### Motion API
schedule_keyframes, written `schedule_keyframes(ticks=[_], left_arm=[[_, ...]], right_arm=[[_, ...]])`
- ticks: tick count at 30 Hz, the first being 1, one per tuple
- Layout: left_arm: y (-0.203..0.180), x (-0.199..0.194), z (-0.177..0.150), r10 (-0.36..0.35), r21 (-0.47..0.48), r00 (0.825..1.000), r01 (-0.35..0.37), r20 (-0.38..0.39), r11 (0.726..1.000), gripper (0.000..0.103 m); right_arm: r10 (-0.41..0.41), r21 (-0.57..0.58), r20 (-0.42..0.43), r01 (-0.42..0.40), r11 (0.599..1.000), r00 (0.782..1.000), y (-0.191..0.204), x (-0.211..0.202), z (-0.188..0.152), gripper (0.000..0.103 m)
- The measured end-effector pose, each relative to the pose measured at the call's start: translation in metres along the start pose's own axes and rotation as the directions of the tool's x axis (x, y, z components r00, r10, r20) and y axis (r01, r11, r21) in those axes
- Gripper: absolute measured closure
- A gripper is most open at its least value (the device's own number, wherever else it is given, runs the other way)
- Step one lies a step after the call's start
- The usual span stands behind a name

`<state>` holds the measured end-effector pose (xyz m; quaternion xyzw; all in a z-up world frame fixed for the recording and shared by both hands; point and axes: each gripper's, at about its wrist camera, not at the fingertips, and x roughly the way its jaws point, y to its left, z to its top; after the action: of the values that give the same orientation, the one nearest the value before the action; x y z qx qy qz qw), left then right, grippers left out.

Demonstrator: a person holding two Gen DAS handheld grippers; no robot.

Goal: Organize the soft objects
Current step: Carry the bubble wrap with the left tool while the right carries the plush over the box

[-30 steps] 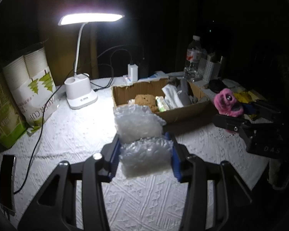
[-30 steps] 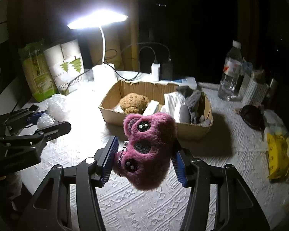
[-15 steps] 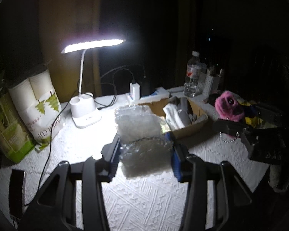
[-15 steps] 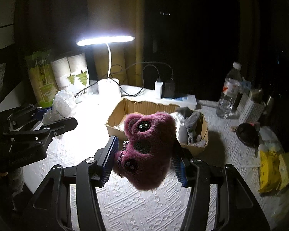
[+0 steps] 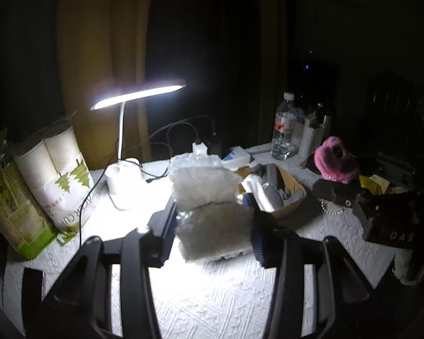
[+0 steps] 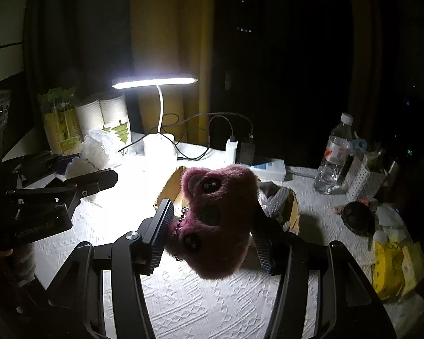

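Note:
My left gripper (image 5: 213, 227) is shut on a clear bubble-wrap bundle (image 5: 206, 197), held above the white tablecloth. My right gripper (image 6: 212, 234) is shut on a pink plush toy (image 6: 219, 217) with dark button eyes and a bead chain. Behind both stands an open cardboard box (image 5: 294, 190) holding white and grey soft items. In the left wrist view the plush (image 5: 335, 162) and the right gripper show at the right. In the right wrist view the bubble wrap (image 6: 96, 149) and the left gripper (image 6: 59, 175) show at the left; the box (image 6: 169, 183) is partly hidden by the plush.
A lit white desk lamp (image 5: 124, 180) with cables stands behind the box. Paper cup sleeves (image 5: 59, 175) and a green bag (image 5: 11, 214) line the left edge. A water bottle (image 6: 333, 155), a white basket (image 6: 364, 180), a dark round object (image 6: 357, 217) and yellow packets (image 6: 390, 265) crowd the right side.
Both grippers have risen with their loads still held. The table, box and lamp have dropped lower in both views and look smaller.

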<state>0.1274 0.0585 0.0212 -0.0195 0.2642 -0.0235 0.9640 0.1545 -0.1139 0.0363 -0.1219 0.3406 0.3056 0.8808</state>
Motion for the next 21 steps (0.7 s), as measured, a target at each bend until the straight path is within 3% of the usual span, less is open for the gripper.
schedule_keyframes(ticks=[21], left_arm=[[0.002,0.027,0.036,-0.009,0.024,0.999,0.008,0.032,1.0,0.057]], right_arm=[[0.003,-0.017,0.015,-0.003,1.0,1.0,-0.015,0.027,0.031,0.047]])
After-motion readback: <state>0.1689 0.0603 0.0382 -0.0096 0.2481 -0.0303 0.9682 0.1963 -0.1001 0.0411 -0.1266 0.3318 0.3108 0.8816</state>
